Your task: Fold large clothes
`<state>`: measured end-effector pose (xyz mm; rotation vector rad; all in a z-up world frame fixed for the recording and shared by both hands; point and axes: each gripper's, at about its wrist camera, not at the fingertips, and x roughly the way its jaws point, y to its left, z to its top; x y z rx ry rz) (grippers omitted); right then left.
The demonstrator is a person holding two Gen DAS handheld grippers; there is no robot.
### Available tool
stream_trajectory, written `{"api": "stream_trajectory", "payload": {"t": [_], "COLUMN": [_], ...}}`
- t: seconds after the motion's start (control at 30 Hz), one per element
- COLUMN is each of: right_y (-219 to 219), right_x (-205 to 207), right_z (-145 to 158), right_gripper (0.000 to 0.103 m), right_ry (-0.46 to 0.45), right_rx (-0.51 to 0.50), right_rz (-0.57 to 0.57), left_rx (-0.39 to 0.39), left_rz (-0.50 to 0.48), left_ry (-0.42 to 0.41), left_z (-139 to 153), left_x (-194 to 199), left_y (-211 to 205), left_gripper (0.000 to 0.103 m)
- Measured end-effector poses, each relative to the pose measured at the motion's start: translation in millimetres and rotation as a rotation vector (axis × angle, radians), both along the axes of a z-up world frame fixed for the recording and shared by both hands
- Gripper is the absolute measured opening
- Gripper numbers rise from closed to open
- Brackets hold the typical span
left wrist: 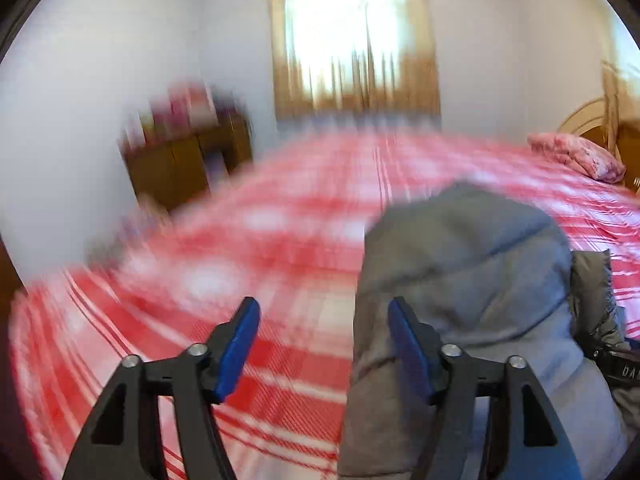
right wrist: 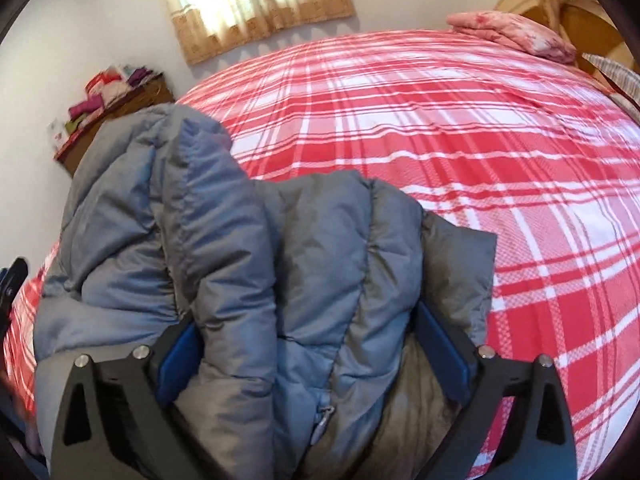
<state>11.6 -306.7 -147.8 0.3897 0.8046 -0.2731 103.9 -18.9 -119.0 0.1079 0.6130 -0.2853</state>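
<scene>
1. Our left tongs (left wrist: 322,344) stand released, nothing between the blue pads (left wrist: 236,350), only red checked bedspread (left wrist: 200,280) beneath.
2. The grey padded jacket (left wrist: 460,280) lies bunched on the bed at our three o'clock in the left view, its edge just beside the right pad.
3. Our right tongs (right wrist: 310,354) are spread wide; the jacket (right wrist: 240,240) bulges between the pads (right wrist: 178,356), and we cannot tell whether they press on it.
4. A pink pillow (right wrist: 516,32) sits at one o'clock.
</scene>
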Motion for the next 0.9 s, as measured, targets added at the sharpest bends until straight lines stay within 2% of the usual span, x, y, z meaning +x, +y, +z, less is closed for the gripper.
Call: {"api": "stream_trajectory", "payload": {"t": [0.03, 0.07, 0.1, 0.17, 0.2, 0.27, 0.37, 0.4, 0.57, 0.8, 0.9], "right_y": [3, 9, 12, 15, 13, 7, 9, 12, 23, 32, 29], "right_x": [0, 1, 2, 7, 10, 14, 19, 22, 29, 28, 25], "right_z": [0, 0, 1, -1, -2, -3, -2, -1, -1, -1, -2], "right_gripper": [0.083, 0.071, 0.066, 0.061, 0.058, 0.053, 0.039, 0.038, 0.037, 0.037, 0.037], "right_ry": [0.001, 0.001, 0.004, 0.011, 0.006, -0.005, -0.014, -0.01, -0.006, -0.007, -0.022], "right_rx": [0.005, 0.01, 0.012, 0.011, 0.027, 0.071, 0.108, 0.098, 0.065, 0.022, 0.044], "right_rz": [0.02, 0.057, 0.082, 0.111, 0.128, 0.15, 0.179, 0.177, 0.143, 0.108, 0.112], "left_rx": [-0.046, -0.135, -0.212, -0.317, -0.325, -0.294, -0.234, -0.215, -0.169, -0.121, -0.104], "left_rz": [-0.032, -0.083, -0.12, -0.218, -0.252, -0.277, -0.302, -0.303, -0.263, -0.257, -0.256], "left_ry": [0.127, 0.252, 0.322, 0.393, 0.399, 0.383, 0.36, 0.347, 0.33, 0.294, 0.28], "left_z": [-13, -27, -35, -39, -39, -37, -32, -29, -35, -37, -37], "left_x": [16, 27, 31, 33, 33, 34, 33, 31, 28, 19, 16], "left_y": [3, 7, 8, 4, -1, -8, -19, -22, -22, -29, -30], "left_gripper": [0.069, 0.069, 0.069, 0.068, 0.068, 0.068, 0.054, 0.049, 0.049, 0.049, 0.049]}}
